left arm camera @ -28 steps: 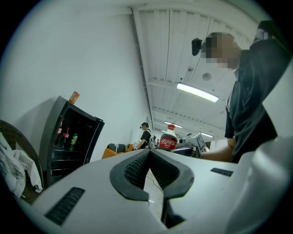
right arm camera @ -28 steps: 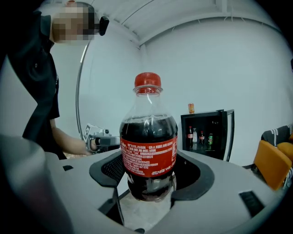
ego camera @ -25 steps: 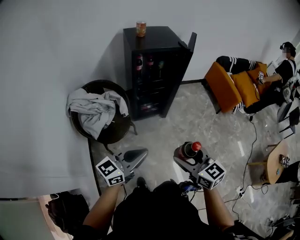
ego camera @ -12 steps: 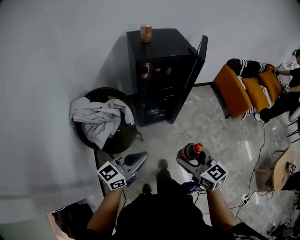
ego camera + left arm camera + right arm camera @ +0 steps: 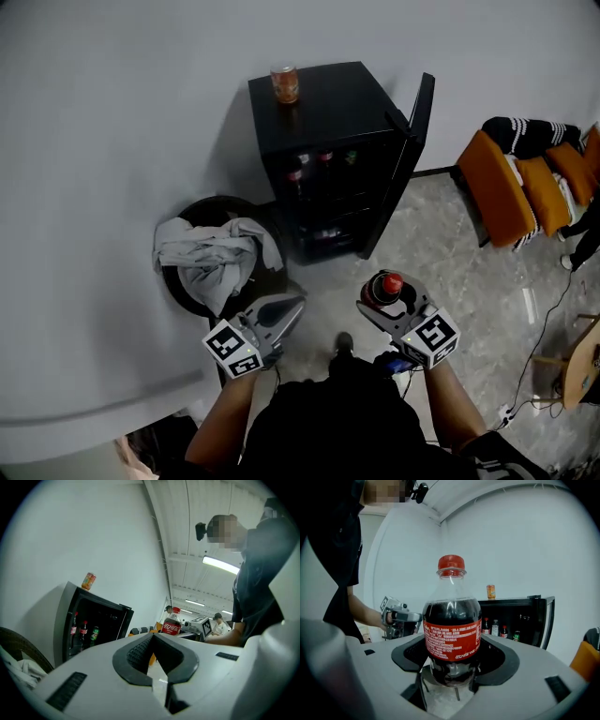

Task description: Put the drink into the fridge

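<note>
1. A crumpled grey cloth (image 5: 214,261) is heaped over a round dark basket (image 5: 217,202).
2. The left gripper (image 5: 292,307) is held low on a bent forearm. Its smooth grey jaws are pressed together on nothing.
3. The boxy black fridge (image 5: 328,105) stands with its door (image 5: 418,120) open and an orange can (image 5: 284,82) on its flat top.
4. The right gripper (image 5: 384,296) pinches the drink (image 5: 452,625), a clear plastic red-capped cola bottle, upright and well short of the fridge.

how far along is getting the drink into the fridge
Done: the fridge door stands open and the cola bottle is gripped in the right claw. In hand: holding it, short of the fridge. Left: bring it over and set it on a shelf. The left claw is shut, empty.
</note>
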Action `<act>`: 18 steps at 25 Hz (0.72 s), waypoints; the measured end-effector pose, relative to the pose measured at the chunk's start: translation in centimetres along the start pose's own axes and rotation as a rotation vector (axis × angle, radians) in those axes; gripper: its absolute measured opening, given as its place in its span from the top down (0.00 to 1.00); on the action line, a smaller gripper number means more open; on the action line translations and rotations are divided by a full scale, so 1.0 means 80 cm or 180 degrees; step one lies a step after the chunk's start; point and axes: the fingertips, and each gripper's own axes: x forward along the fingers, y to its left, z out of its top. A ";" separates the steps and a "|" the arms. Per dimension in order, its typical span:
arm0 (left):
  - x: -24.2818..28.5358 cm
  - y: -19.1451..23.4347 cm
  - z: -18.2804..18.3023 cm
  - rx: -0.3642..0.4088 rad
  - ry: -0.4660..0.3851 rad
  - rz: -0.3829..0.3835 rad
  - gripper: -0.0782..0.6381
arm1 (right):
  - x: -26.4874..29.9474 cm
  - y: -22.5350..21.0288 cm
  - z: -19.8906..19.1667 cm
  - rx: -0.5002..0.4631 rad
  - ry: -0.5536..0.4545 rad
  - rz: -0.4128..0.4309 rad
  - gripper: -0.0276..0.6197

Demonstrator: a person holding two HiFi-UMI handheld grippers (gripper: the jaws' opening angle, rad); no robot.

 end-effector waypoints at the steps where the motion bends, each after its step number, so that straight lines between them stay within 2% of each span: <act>1: 0.009 0.004 0.004 0.0002 0.0001 0.0028 0.88 | 0.004 -0.009 0.003 0.0009 -0.0005 0.0054 0.45; 4: 0.032 0.020 0.013 -0.0005 0.0010 0.0088 0.88 | 0.019 -0.038 0.006 -0.0065 0.0017 0.0168 0.45; 10: 0.044 0.068 0.008 -0.0079 0.0130 0.0130 0.88 | 0.063 -0.071 0.013 -0.0002 0.0003 0.0113 0.45; 14: 0.059 0.106 -0.007 0.0052 0.0318 0.0001 0.88 | 0.101 -0.098 0.019 0.0048 -0.0020 -0.0047 0.45; 18: 0.069 0.131 -0.002 -0.0005 0.0283 -0.0150 0.88 | 0.128 -0.110 0.027 -0.0034 0.0033 -0.0202 0.45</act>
